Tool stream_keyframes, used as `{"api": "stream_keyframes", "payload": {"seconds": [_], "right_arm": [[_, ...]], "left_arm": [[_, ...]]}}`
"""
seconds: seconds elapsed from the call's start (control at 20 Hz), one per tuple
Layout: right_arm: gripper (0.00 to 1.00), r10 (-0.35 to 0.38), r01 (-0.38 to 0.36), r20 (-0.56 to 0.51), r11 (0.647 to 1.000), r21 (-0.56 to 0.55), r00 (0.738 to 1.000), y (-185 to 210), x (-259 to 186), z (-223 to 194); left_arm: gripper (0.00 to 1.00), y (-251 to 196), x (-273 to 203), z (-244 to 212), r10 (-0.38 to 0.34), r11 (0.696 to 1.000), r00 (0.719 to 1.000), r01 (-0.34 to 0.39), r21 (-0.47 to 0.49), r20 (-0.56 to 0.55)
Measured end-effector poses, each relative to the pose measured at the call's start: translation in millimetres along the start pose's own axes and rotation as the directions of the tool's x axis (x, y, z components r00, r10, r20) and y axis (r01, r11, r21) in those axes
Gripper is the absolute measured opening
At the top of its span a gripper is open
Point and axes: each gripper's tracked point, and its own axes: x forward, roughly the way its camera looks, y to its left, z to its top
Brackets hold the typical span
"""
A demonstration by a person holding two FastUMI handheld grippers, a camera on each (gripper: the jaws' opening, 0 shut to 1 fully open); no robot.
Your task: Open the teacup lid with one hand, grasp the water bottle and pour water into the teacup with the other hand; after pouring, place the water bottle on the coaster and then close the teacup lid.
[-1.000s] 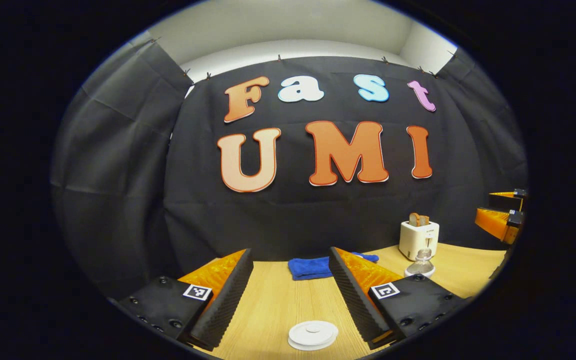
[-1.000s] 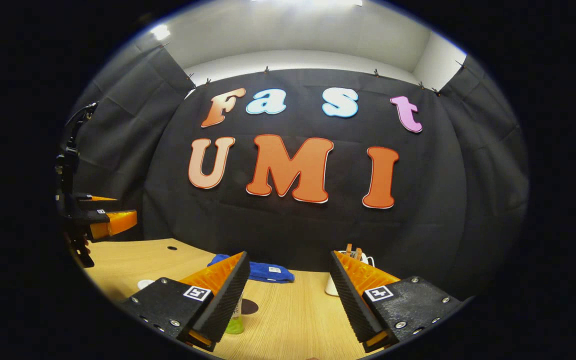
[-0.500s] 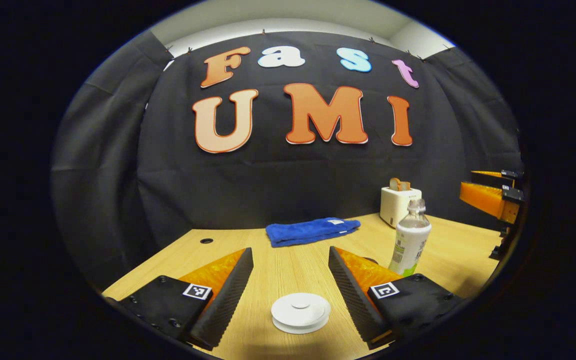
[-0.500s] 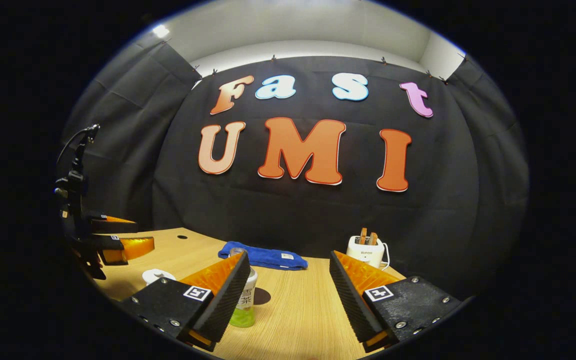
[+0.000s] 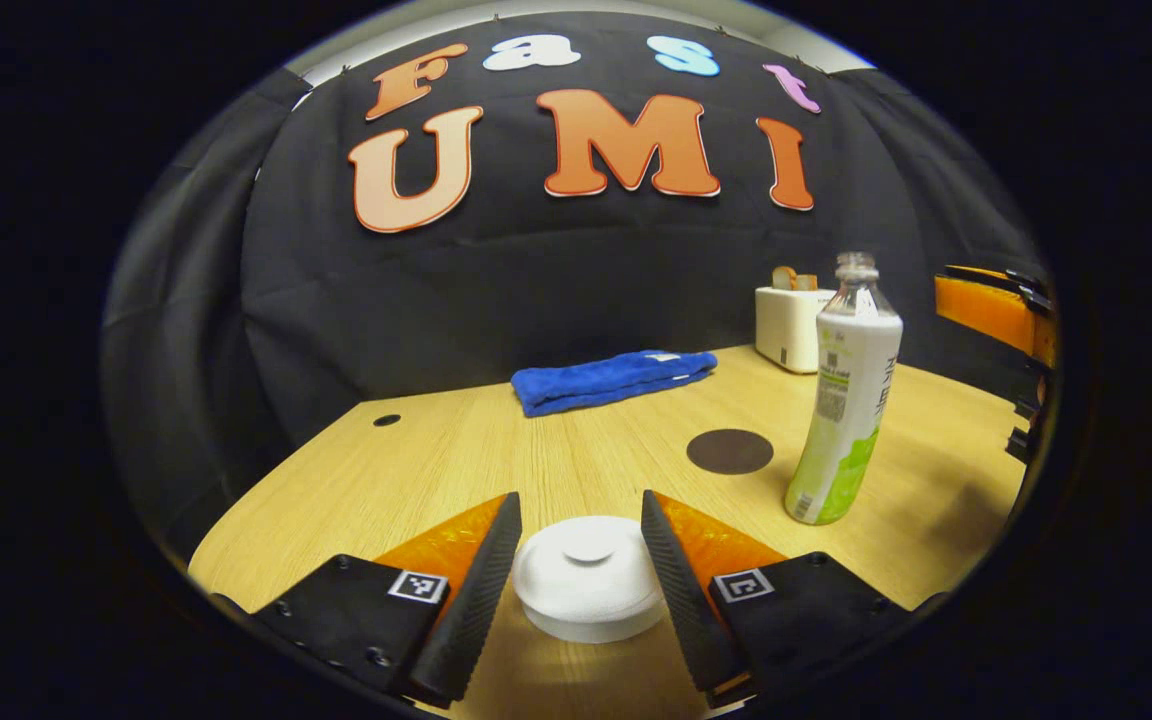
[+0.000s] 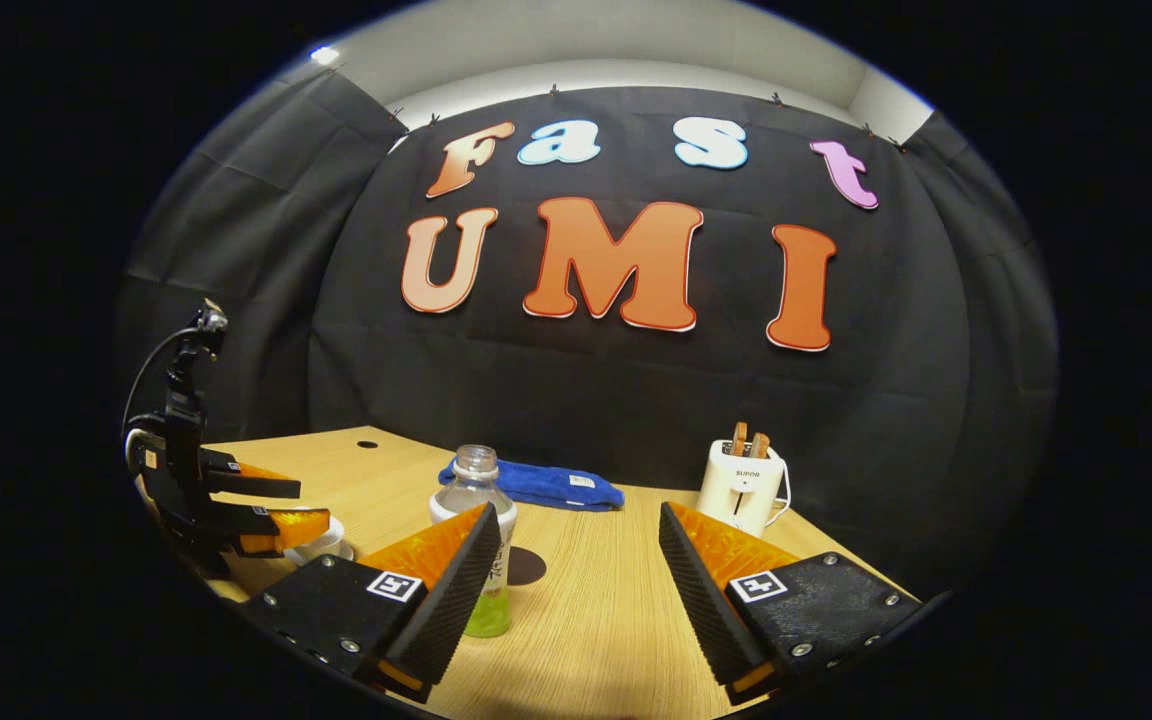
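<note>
The white teacup lid [image 5: 588, 575] sits on its cup between the pads of my left gripper [image 5: 581, 520], which meet its rim on both sides. From the right gripper view, the left gripper [image 6: 276, 505] hovers at the white teacup [image 6: 324, 545] at the table's left. The water bottle [image 5: 846, 400], clear with a white and green label, stands upright to the right of the cup. My right gripper [image 6: 576, 515] is open and holds nothing, and the bottle [image 6: 476, 480] stands just beyond its left finger. A dark round coaster [image 5: 730, 451] lies flat behind the bottle.
A folded blue towel [image 5: 611, 378] lies at the back of the wooden table [image 5: 496, 460]. A white toaster [image 5: 786, 325] with bread in it stands at the back right. A small hole [image 5: 386, 420] marks the table's far left. The right gripper [image 5: 986, 305] hangs at the right edge.
My left gripper has come down and forward onto the lid, and its fingers have narrowed around it. The right gripper has dropped lower, bringing the bottle up beside its left finger.
</note>
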Motion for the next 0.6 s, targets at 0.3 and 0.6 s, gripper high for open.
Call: {"api": "stream_keyframes", "payload": {"seconds": [0.3, 0.6], "right_arm": [[0.96, 0.004, -0.004, -0.022, 1.000, -0.011, 1.000, 1.4, 3.1, -10.5], [0.96, 0.036, -0.038, -0.036, 0.999, -0.035, 0.999, 11.7, 4.3, -17.6]], "left_arm": [[0.60, -5.5, 4.3, -1.6, 0.000, 0.999, 1.000, 0.001, 0.034, -0.016], [0.30, -2.9, 5.2, 4.4, 0.023, 1.000, 1.000, -0.023, 0.018, -0.002]]}}
